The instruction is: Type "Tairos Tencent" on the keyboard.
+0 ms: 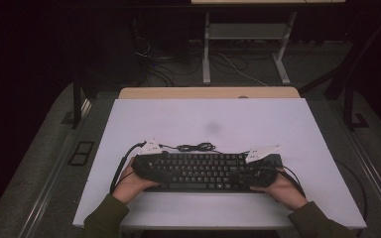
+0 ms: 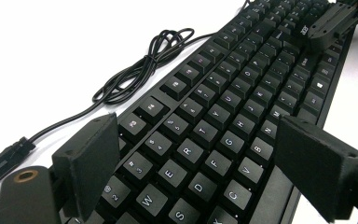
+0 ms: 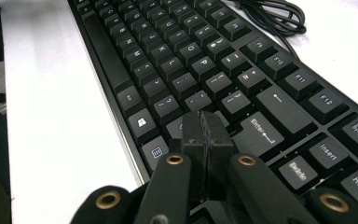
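A black keyboard (image 1: 206, 171) lies across the near middle of the white table top (image 1: 208, 119), its cable (image 1: 196, 147) coiled just behind it. My left gripper (image 1: 151, 169) is over the keyboard's left end. In the left gripper view it (image 2: 200, 140) stands open, jaws wide apart above the letter keys (image 2: 205, 130), nothing between them. My right gripper (image 1: 257, 174) is over the right end. In the right gripper view it (image 3: 204, 122) is shut, pads pressed together and empty, tip just above the keys beside Enter (image 3: 263, 133).
The cable's plug (image 2: 4, 161) lies loose on the table to the left. A wooden table edge (image 1: 208, 92) runs along the far side. Beyond it stand another desk's white legs (image 1: 207, 49) and floor cables (image 1: 238, 67). The right gripper (image 2: 331, 21) shows far off in the left gripper view.
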Tool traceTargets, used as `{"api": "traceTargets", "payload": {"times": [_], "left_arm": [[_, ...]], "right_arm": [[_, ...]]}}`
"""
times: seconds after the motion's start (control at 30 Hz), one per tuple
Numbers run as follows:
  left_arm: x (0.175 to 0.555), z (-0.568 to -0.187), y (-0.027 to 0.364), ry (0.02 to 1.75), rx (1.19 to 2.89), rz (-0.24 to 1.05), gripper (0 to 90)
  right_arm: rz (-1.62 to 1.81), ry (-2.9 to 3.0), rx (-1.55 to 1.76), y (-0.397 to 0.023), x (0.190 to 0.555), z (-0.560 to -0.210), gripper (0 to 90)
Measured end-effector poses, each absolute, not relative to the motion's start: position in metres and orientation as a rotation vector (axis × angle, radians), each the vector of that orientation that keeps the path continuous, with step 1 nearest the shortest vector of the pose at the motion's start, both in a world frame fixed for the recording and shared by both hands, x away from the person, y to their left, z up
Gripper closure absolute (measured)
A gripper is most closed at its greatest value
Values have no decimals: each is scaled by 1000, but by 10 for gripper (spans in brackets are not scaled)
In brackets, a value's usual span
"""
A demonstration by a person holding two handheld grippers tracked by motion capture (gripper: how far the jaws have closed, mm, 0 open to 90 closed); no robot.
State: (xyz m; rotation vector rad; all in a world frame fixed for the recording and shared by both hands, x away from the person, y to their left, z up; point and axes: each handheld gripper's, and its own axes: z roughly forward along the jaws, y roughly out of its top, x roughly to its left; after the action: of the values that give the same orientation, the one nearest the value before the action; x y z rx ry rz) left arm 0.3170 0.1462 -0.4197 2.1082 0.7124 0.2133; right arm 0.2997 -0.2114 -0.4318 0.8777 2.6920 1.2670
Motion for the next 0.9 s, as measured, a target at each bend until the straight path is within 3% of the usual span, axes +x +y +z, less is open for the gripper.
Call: {"api": "traceTargets", "payload": {"times": [0.53,0.73,0.9], "left_arm": [[316,-420,145,729,2093,226,156],[320,-420,143,723,2084,216,283],[322,-419,138,712,2081,209,525]], "right_arm": [[1231,2721,862,-210,301,-437,885],[1238,2721,863,-210,301,-438,885],[1237,2720,864,-210,301,-438,885]]}}
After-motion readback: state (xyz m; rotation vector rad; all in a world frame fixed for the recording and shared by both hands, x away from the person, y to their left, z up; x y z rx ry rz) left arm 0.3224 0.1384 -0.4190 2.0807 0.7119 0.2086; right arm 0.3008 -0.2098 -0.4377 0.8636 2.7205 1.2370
